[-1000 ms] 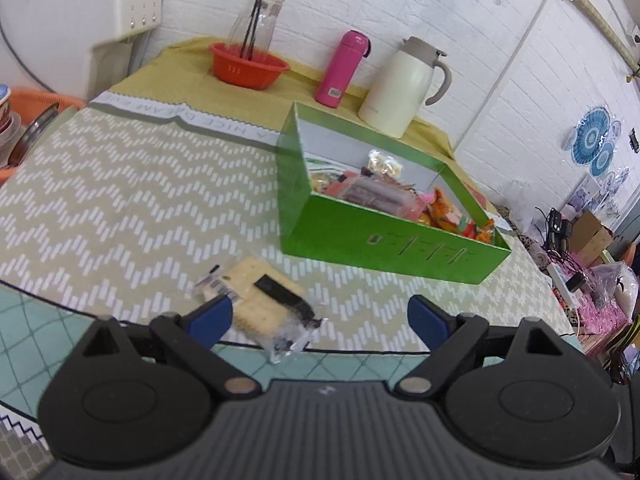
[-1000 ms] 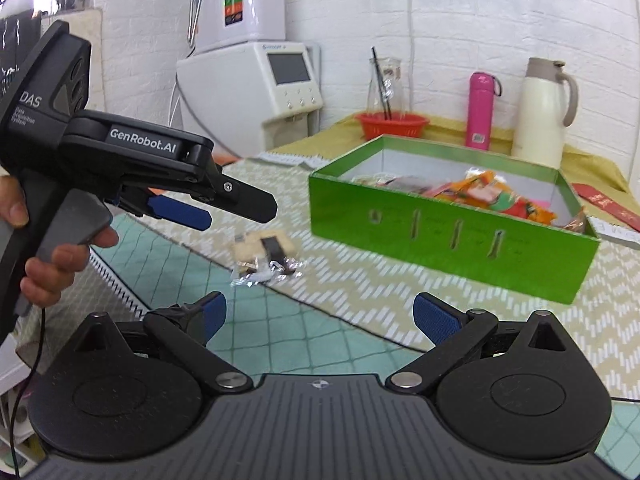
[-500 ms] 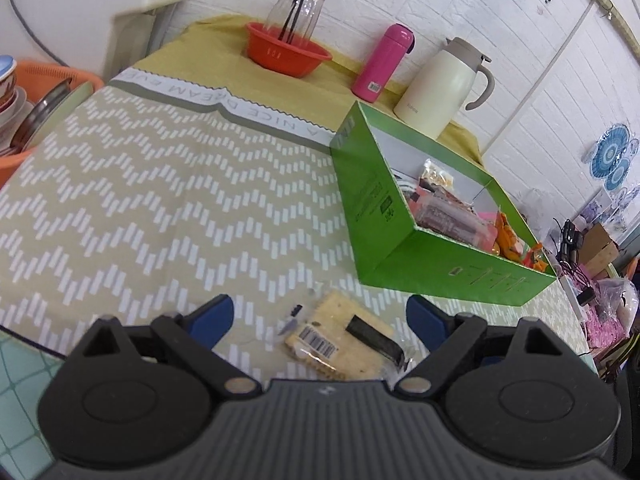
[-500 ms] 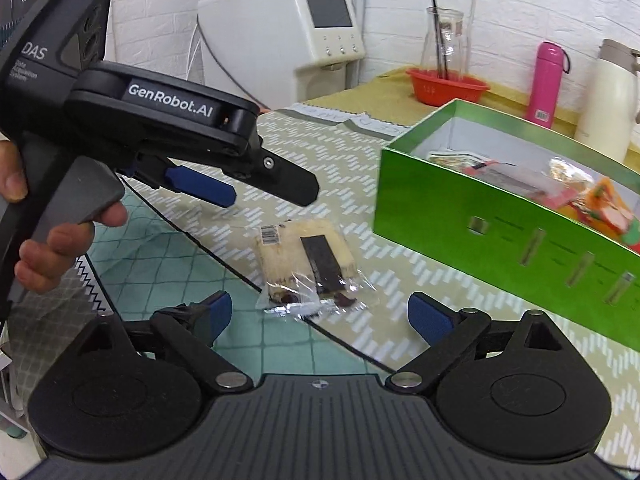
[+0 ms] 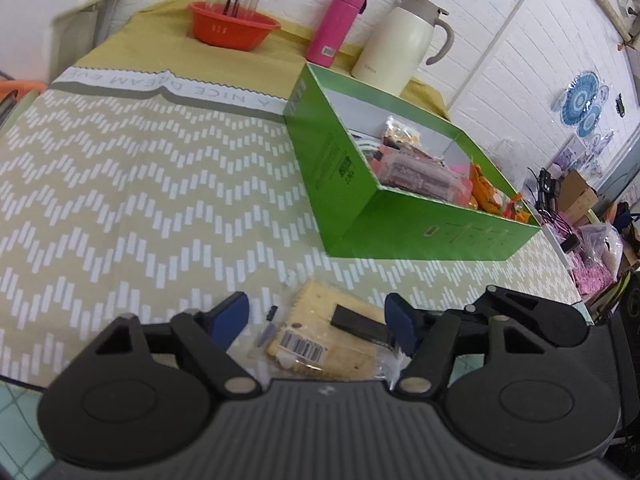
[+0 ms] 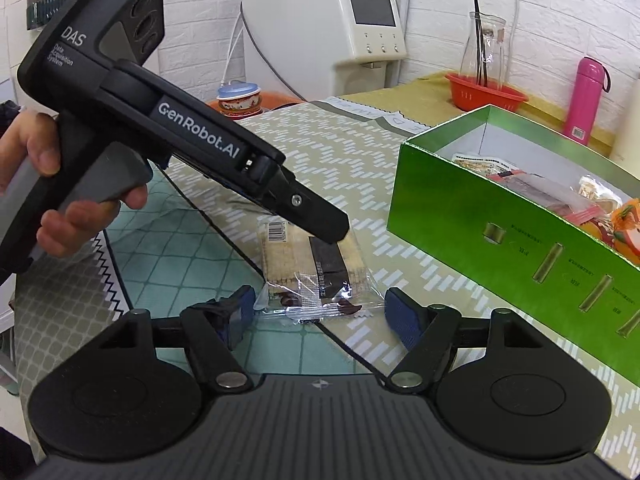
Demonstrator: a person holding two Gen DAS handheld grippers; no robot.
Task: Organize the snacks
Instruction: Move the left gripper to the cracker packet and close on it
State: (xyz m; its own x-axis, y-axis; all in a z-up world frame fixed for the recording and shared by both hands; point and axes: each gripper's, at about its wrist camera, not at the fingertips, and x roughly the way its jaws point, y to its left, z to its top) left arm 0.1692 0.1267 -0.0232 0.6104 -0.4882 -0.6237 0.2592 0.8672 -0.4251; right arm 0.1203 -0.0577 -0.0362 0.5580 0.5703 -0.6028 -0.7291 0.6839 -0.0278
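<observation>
Beside green box, cracker packet between closing left gripper fingers; right gripper spread.

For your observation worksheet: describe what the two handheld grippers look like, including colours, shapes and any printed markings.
Both are matte black plastic with blue finger pads and round pivot discs. The left gripper is pistol-shaped with a grey trigger, white "GenRobot.AI" and "DAS" lettering. The right gripper has a ribbed body.

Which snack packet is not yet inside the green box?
The clear-wrapped cracker packet lies alone on the tablecloth, between the closing jaws of the left gripper. The other snacks already sit inside the green box.
</observation>
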